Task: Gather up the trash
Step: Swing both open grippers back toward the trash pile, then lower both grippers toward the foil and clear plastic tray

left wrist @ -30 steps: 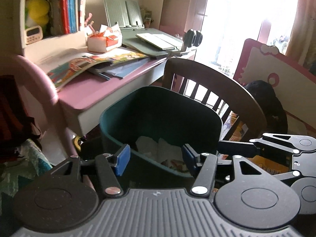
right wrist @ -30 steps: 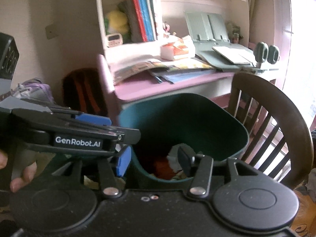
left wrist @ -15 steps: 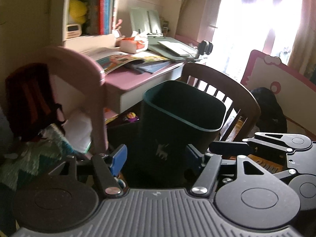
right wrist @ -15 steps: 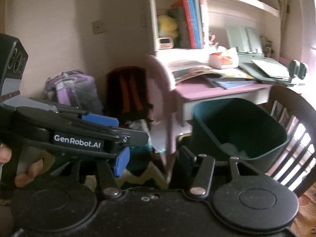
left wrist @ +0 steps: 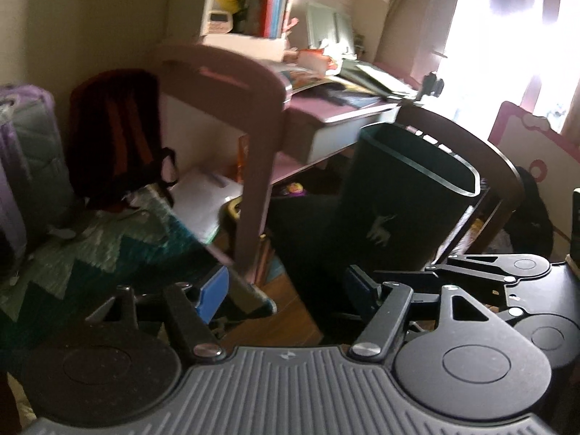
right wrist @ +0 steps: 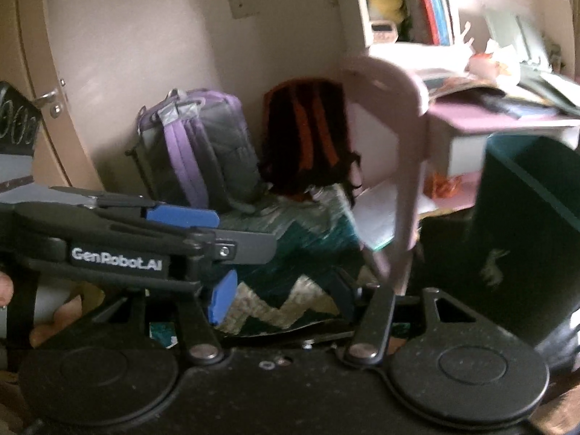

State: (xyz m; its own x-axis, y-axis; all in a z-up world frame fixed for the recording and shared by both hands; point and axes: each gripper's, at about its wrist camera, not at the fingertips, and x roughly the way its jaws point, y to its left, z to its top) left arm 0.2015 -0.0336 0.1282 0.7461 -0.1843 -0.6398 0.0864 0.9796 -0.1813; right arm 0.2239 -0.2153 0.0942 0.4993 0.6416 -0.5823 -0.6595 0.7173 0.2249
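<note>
We are holding the left gripper (left wrist: 284, 291) and the right gripper (right wrist: 282, 295) wide open and empty, searching for trash. The green bin (left wrist: 409, 195) is standing beside the desk's (left wrist: 348, 117) front edge; the blurred white paper (right wrist: 375, 214) underneath is perhaps next.

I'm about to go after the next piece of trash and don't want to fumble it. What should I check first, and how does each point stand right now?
1. Left gripper free to grasp: ok, jaws open, nothing between them.
2. Right gripper free to grasp: ok, jaws open, nothing between them.
3. Trash bin within view: ok, upright on the floor beside the pink desk.
4. Room left in the bin: cannot tell, its inside is hidden from both views.
5. Next piece of trash picked out: cannot tell, the white paper under the desk is a candidate, but the pictures are blurred.
6. Path clear: not ok, the desk leg and zigzag blanket lie ahead of the right gripper.
</note>
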